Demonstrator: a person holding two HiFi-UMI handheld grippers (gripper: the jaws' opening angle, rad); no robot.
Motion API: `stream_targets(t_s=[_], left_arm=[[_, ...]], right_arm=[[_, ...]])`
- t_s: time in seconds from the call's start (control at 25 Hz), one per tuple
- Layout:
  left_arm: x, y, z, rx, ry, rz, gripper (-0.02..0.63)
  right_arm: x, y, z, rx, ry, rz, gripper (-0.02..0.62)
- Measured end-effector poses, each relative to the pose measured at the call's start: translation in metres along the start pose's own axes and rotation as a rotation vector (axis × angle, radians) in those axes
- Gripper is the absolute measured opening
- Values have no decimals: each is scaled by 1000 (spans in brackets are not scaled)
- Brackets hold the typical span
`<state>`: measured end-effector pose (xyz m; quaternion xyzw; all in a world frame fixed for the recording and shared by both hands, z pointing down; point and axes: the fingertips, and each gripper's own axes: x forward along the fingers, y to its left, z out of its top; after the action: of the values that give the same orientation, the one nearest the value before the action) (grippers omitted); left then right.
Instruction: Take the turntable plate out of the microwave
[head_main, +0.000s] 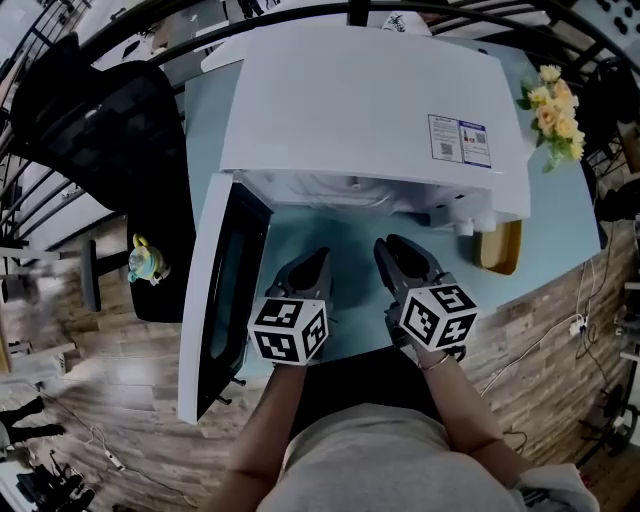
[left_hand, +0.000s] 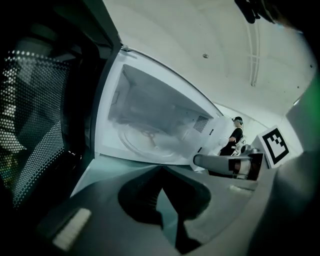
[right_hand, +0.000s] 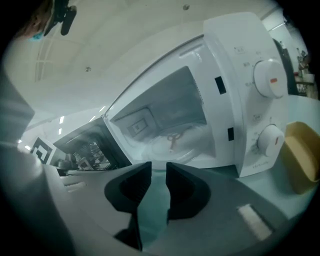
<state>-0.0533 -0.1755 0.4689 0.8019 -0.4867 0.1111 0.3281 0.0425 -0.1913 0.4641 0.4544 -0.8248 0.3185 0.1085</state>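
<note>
The white microwave (head_main: 370, 100) stands on the pale blue table with its door (head_main: 225, 290) swung wide open to the left. Inside, the round glass turntable plate (left_hand: 150, 142) lies flat on the cavity floor, also seen in the right gripper view as the plate (right_hand: 175, 145). Both grippers hover side by side over the table just in front of the opening. My left gripper (head_main: 312, 262) is shut, its tips meeting with nothing between them (left_hand: 161, 170). My right gripper (head_main: 395, 250) stands open with a narrow empty gap (right_hand: 159, 170), pointed at the plate.
A yellow-tan dish (head_main: 500, 245) sits on the table right of the microwave, below its control knobs (right_hand: 270, 80). Yellow flowers (head_main: 555, 110) stand at the far right. A black chair (head_main: 110, 130) and a small teapot (head_main: 145, 262) are left of the open door.
</note>
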Motion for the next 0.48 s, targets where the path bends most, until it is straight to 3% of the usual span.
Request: stream_targets(t_s=[0.2,0.48], left_arm=[[5,6,-2,-6,13,1,5],[13,14,-7,-31,36,11,5]], right_arm=[[15,-5,0,38,-5,-18,151],[40,-23,-12,314,-34,-41,205]])
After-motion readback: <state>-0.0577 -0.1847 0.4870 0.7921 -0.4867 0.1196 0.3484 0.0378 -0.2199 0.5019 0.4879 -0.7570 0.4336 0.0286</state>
